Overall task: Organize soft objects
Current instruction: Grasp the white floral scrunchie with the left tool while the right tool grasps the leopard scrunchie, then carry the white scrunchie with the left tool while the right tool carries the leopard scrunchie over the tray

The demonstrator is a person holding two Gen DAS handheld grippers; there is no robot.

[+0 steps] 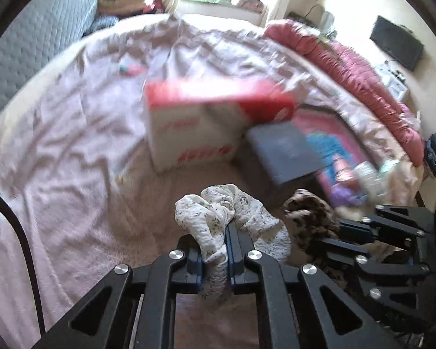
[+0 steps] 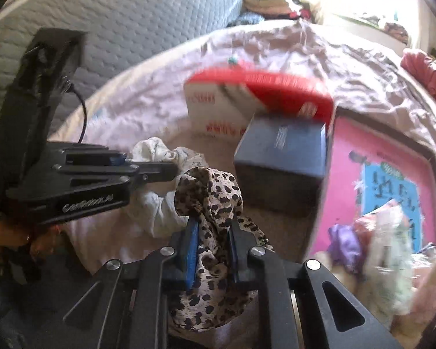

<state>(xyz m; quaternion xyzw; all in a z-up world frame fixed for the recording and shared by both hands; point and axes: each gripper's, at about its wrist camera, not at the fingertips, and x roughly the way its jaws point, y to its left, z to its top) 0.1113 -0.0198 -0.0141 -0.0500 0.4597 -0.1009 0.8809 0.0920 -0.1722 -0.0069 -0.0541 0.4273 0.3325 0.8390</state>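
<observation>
Left wrist view: the left gripper (image 1: 215,247) is nearly closed, pinching a white floral cloth (image 1: 229,218) bunched above the pink bedsheet (image 1: 72,145). Beside it, the right gripper (image 2: 210,241), slightly wider, clamps a leopard-print cloth (image 2: 215,192). Beyond stand a dark blue box (image 2: 279,151), a red-and-white box (image 1: 194,122), and a pink book (image 2: 372,151).

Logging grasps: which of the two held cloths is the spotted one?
The leopard-print cloth, clamped in the right gripper. The left gripper holds the white floral cloth instead.
</observation>
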